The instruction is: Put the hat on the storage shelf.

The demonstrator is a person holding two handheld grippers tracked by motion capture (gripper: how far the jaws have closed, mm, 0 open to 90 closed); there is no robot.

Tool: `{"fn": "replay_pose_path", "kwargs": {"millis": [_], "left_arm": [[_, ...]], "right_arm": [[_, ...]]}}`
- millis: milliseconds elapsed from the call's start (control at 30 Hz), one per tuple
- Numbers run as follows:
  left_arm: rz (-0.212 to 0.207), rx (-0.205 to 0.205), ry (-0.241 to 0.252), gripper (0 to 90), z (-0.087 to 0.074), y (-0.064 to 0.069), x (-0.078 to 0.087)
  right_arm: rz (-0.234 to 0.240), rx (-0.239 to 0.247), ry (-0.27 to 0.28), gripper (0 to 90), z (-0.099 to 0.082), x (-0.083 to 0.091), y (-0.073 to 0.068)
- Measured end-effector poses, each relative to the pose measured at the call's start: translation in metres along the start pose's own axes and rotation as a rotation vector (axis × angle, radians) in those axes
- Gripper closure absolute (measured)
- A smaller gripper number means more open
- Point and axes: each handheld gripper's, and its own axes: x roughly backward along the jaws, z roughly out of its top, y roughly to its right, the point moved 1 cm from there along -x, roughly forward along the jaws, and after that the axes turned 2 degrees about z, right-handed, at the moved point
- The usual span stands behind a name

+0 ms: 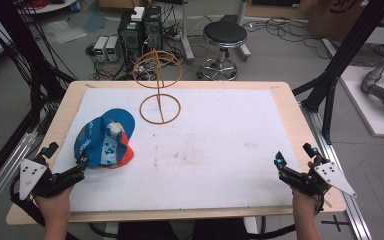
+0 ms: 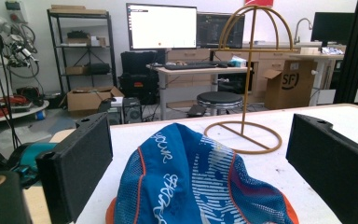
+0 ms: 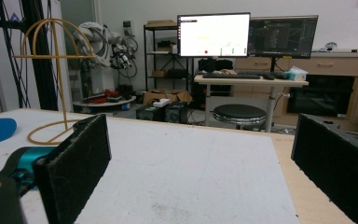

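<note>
A blue cap [image 1: 106, 138] with white print and orange trim lies crumpled on the white mat at the left. Just in front of it sits my left gripper [image 1: 82, 163], open; in the left gripper view the cap [image 2: 196, 186] lies between and just beyond the jaws. A gold wire hat stand [image 1: 159, 85] rises from a ring base at the back centre, also seen as the hat stand [image 2: 249, 79] and the hat stand [image 3: 51, 70]. My right gripper [image 1: 279, 162] rests open at the front right, with bare mat between its jaws.
The white mat [image 1: 205, 150] covers most of the wooden table [image 1: 290, 100]. A black stool [image 1: 224, 42], computer towers [image 1: 140, 30] and cables stand on the floor behind. A black frame post [image 1: 337, 65] rises at the right.
</note>
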Motion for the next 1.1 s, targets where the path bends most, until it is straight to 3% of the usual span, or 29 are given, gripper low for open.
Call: {"fn": "replay_pose_path", "kwargs": {"millis": [767,933,1100], "left_arm": [[0.016,-0.022,-0.006,7.4,0.003,0.009,-0.012],[0.043,-0.054,-0.045,7.4,0.002,0.011,-0.02],[0.056,-0.046,-0.062,7.4,-0.001,0.01,-0.028]], "right_arm": [[-0.015,0.005,-0.003,4.4,0.0,0.004,0.004],[-0.016,0.008,-0.007,4.4,0.0,0.004,0.004],[-0.02,0.005,-0.009,4.4,-0.001,0.005,0.005]]}}
